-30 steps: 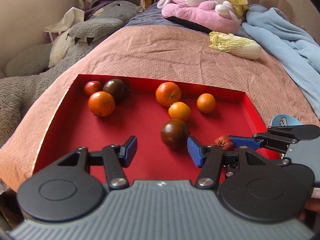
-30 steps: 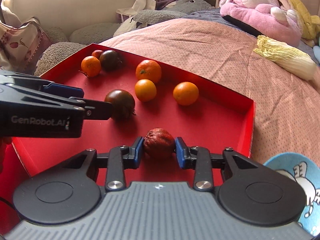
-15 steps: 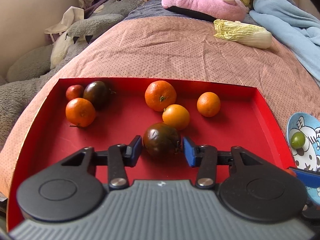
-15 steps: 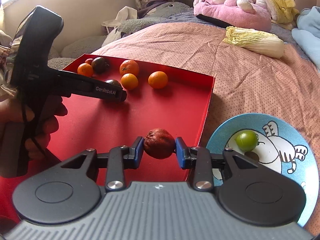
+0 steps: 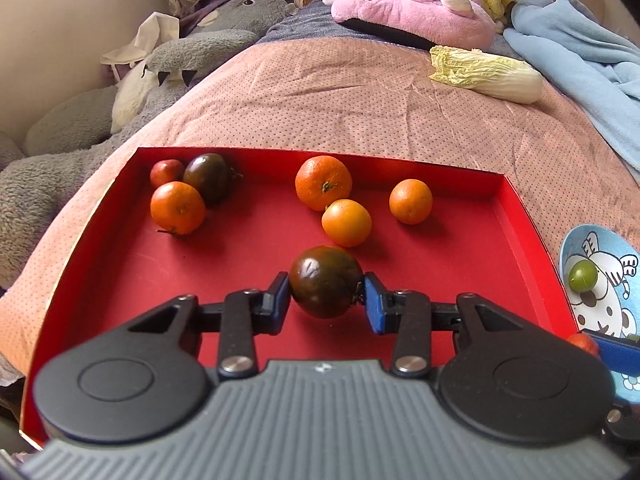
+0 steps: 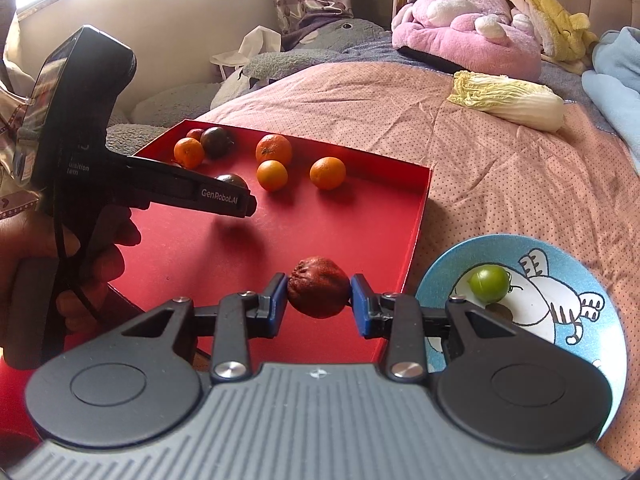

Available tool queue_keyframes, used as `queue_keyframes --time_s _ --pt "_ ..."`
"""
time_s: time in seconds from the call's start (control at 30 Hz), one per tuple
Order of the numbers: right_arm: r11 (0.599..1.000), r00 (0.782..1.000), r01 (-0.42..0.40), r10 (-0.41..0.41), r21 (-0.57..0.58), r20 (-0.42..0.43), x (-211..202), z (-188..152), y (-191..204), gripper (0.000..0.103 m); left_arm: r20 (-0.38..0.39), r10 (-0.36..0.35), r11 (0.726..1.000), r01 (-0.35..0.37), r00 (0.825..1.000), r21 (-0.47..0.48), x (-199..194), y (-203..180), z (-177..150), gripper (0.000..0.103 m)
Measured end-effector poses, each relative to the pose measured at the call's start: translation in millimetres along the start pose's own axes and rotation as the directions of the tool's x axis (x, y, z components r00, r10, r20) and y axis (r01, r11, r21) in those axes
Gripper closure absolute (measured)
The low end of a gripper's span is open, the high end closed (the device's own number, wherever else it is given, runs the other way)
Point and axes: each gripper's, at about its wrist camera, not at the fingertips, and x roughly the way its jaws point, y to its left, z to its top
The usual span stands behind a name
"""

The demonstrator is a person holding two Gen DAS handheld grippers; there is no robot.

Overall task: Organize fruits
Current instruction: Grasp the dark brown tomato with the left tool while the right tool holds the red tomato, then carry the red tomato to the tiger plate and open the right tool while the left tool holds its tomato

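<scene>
Sorting in progress, 2 fruits in hand. The right gripper (image 6: 319, 294) jaws clamp a wrinkled red fruit (image 6: 318, 292) over the red tray (image 6: 340, 232) edge, near the blue plate (image 6: 560, 264). The left gripper (image 5: 325, 296) jaws have just been closing on a dark tomato (image 5: 325, 282) on the tray floor. Next: lower the red fruit beside the green fruit (image 6: 489, 282) without rolling.

Red tray (image 5: 120, 280); orange mandarins (image 5: 323, 183); dark brown-green tomato (image 5: 325, 281). Wrinkled dark-red fruit (image 6: 317, 287). Blue plate (image 6: 448, 276) with white cartoon cat, green fruit (image 6: 489, 283). Pink dotted bedspread (image 5: 340, 100).
</scene>
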Motion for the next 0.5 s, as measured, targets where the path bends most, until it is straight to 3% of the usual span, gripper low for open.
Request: queue_keyframes --time_s 0.5 --pt "1.0 1.0 0.01 -0.01 0.0 0.028 -18 -7 2 0.063 0.027 0.004 1.0 -0.004 1.0 0.013 -24 -4 -8 0.061"
